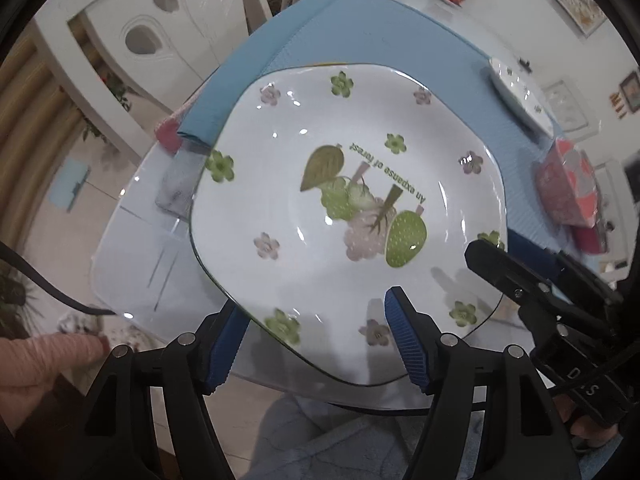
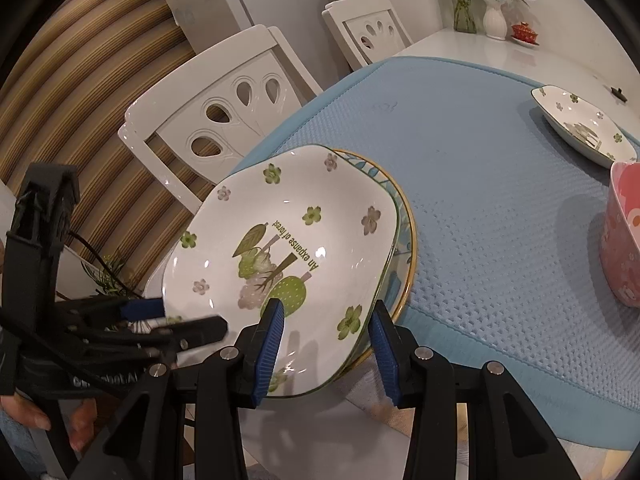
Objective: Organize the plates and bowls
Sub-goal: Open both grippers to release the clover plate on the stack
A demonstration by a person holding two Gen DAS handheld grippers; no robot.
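Note:
A white squarish plate (image 1: 340, 200) (image 2: 280, 240) with green and pink flowers lies on a yellow-rimmed plate (image 2: 406, 240) at the blue mat's near left corner. My left gripper (image 1: 316, 304) (image 2: 194, 316) straddles its near rim, with one blue pad under the edge and the other on the plate's inner face. My right gripper (image 2: 327, 306) (image 1: 504, 250) clamps the rim further to the right. Its left pad rests inside the white plate, and its right pad sits outside both rims.
The blue mat (image 2: 480, 180) covers a glass-topped table. At its far right lie a second flowered plate (image 2: 580, 124) (image 1: 516, 92) and a pink bowl (image 2: 624, 240) (image 1: 568, 188). White chairs (image 2: 208, 120) stand along the left side. A vase (image 2: 494, 20) and a red lidded cup (image 2: 524, 32) stand at the back.

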